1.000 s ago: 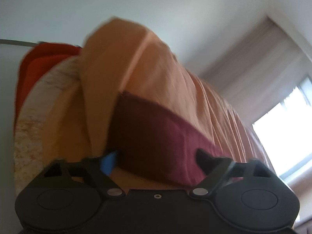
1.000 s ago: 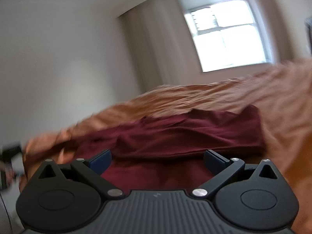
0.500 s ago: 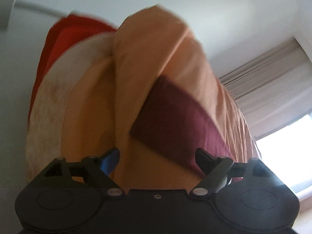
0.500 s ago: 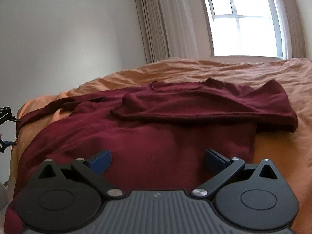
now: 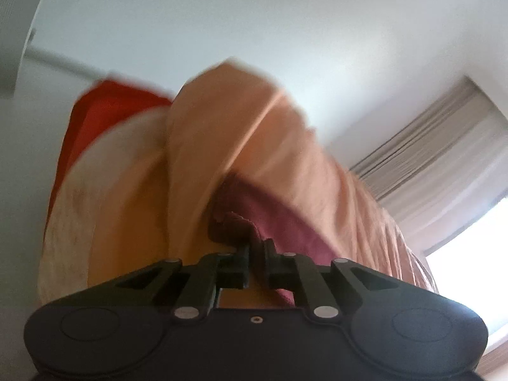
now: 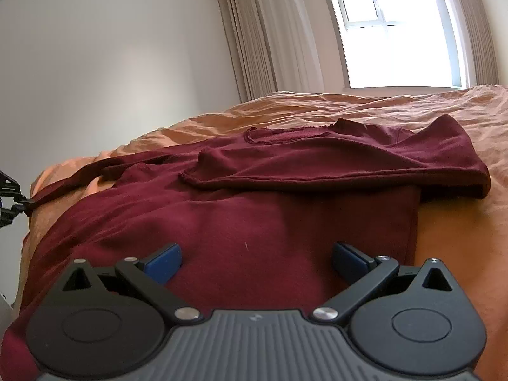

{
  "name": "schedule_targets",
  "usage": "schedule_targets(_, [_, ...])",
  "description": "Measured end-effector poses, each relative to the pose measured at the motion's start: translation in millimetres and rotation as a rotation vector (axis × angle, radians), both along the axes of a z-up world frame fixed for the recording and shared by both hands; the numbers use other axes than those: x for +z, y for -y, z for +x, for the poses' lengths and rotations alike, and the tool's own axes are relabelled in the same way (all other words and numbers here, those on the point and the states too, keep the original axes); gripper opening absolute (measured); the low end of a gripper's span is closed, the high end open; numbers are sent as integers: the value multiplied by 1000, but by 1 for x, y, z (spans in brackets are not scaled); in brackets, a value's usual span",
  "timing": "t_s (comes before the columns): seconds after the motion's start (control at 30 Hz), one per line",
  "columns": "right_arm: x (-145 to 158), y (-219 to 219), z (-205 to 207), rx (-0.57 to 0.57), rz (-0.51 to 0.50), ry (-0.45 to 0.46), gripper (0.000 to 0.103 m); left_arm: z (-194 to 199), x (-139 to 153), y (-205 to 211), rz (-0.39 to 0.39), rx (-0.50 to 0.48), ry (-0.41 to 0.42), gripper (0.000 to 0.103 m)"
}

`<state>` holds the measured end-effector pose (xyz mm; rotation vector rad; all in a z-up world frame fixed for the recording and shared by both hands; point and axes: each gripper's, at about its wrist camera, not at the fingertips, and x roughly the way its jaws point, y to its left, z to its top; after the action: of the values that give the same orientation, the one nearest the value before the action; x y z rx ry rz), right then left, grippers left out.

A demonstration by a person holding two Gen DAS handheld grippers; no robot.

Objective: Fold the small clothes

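Note:
A maroon long-sleeved top (image 6: pixel 241 209) lies spread on an orange bed sheet (image 6: pixel 451 231), its right sleeve folded across the chest. My right gripper (image 6: pixel 255 258) hovers open just above the top's lower body, nothing between its blue pads. The other sleeve stretches out to the far left, where my left gripper (image 6: pixel 9 197) shows at the frame edge. In the left wrist view my left gripper (image 5: pixel 256 250) is shut on the maroon sleeve cuff (image 5: pixel 235 225), which bunches up between the fingertips.
A window (image 6: pixel 397 28) with pale curtains (image 6: pixel 266 38) stands behind the bed. A white wall (image 6: pixel 111 47) runs along the left. A red and cream pillow (image 5: pixel 104 146) sits at the bed's far end in the left wrist view.
My left gripper went from open to shut, pinching the sleeve cuff. My right gripper tilted down over the top and stayed open.

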<state>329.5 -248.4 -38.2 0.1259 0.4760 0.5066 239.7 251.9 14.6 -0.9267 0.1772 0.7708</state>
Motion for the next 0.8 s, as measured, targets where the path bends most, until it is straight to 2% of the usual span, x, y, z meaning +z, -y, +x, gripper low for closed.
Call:
schedule_targets(0.1, [-1,3,0,3,17,-2,103,11,25,8,155,-38,1,6])
schedule_targets(0.23, [-2,5,1,4,32,-1,103,38,66,7,317,-91,42,6])
schedule_targets(0.37, [-3,7,1,7,49,-2,103,74,109,3,473,-205,74,5])
schedule_targets(0.47, [-4,10,2,10,66,-1,103,95,132,11,629,-299,96,5])
schedule_targets(0.5, [-4,10,2,10,71,-1,103,100,138,14,662,-337,113,5])
schedule_targets(0.63, [-5,12,2,13,92,0,103,113,153,41,712,-477,146,4])
schedule_targets(0.8, [-6,13,1,13,106,4,103,130,156,100,788,-646,184,4])
